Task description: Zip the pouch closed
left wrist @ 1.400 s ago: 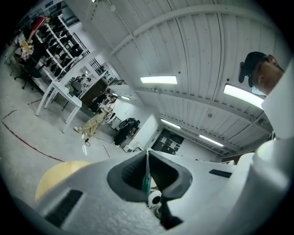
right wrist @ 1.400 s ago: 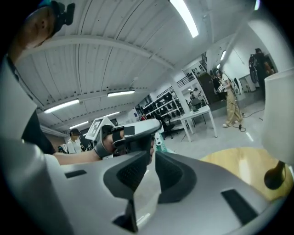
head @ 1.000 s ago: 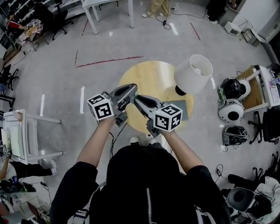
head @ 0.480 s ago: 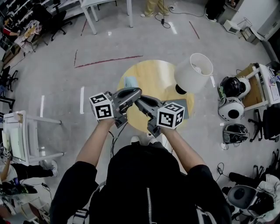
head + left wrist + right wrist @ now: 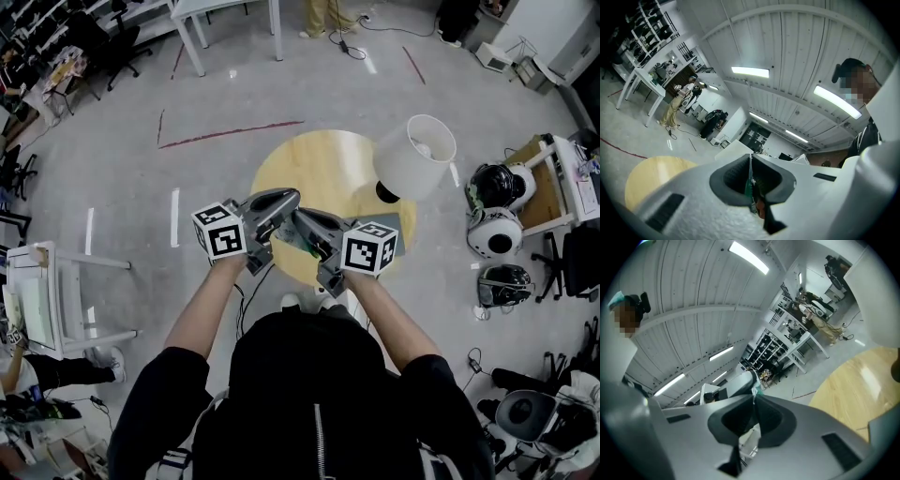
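Head view looks down past the person's black-sleeved shoulders to two bare forearms stretched forward, each hand carrying a grey two-fingered tool tipped with a black-and-white marker cube. The left gripper point(image 5: 289, 198) and right gripper point(image 5: 298, 217) angle in toward each other until their tips almost meet above the near edge of a round, pale wooden table point(image 5: 323, 164). Between them hangs the thin teal pouch point(image 5: 303, 241), lifted off the table and mostly hidden by the tools. Left gripper view shows that tool's fingers pressed together on a slim teal and orange strip of the pouch. Right gripper view shows its fingers likewise clamped on a thin pale piece with a teal tip poking out above them. Farther across the table a flat grey-blue mat point(image 5: 405, 234) lies at the right edge. A white drum-shaped lampshade point(image 5: 415, 156) tilts over the far right rim. Beyond, three black-and-white helmets point(image 5: 495, 234) sit on the grey floor to the right. A red tape line point(image 5: 234, 130) runs across the floor behind the table.
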### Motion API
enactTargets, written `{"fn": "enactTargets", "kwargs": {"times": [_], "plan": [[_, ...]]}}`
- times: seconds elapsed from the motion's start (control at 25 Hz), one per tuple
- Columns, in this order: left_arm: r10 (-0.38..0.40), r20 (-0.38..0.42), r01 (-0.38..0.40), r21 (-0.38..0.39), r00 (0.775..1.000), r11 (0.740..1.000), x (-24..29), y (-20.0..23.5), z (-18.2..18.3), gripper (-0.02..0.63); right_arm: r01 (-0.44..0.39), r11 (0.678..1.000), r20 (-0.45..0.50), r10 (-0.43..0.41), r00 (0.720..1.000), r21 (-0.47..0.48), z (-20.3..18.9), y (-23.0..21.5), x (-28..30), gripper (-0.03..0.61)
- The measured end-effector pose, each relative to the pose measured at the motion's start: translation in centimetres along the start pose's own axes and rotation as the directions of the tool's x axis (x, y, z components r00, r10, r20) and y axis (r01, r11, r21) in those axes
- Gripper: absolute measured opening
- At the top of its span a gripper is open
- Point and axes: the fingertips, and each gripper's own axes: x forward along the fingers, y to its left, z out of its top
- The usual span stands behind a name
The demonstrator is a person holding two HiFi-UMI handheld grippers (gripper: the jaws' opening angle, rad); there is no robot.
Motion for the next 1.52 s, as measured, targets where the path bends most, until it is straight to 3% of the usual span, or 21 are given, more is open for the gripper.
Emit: {"fn": "enactTargets", "kwargs": {"times": [0.72,1.04,1.2,1.36,1.52], "plan": [[-0.006,0.021,0.005,0.061,1.000,0.998,0.0,0.4,0.5,0.012,0.031,0.999,-0.007,-0.031,0.999,-0.017,0.3,-0.5,-0.1,0.006],[-0.025,0.039,0.024,0.027,0.999,0.999,-0.1,0.2,0.0,0.012,0.042,0.999,0.012,-0.042,0.999,-0.010,-0.2,-0.6,-0.4,0.006],[-0.010,0.113,0.013,-0.024,0.993,1.000,-0.7,0.8,1.4,0.011,0.066,0.998,-0.006,-0.066,0.998,-0.006,-0.9,-1.2,-1.0,0.006],[-0.028,0.048,0.026,0.047,0.998,0.999,-0.6,0.3,1.1,0.011,0.078,0.997,-0.011,-0.078,0.997,0.011,-1.8,-1.7,-1.8,0.005],[-0.016,0.063,0.014,0.034,0.998,0.999,-1.0,0.5,1.5,0.011,0.079,0.997,-0.012,-0.079,0.997,0.016,-1.9,-1.3,-1.3,0.005]]}}
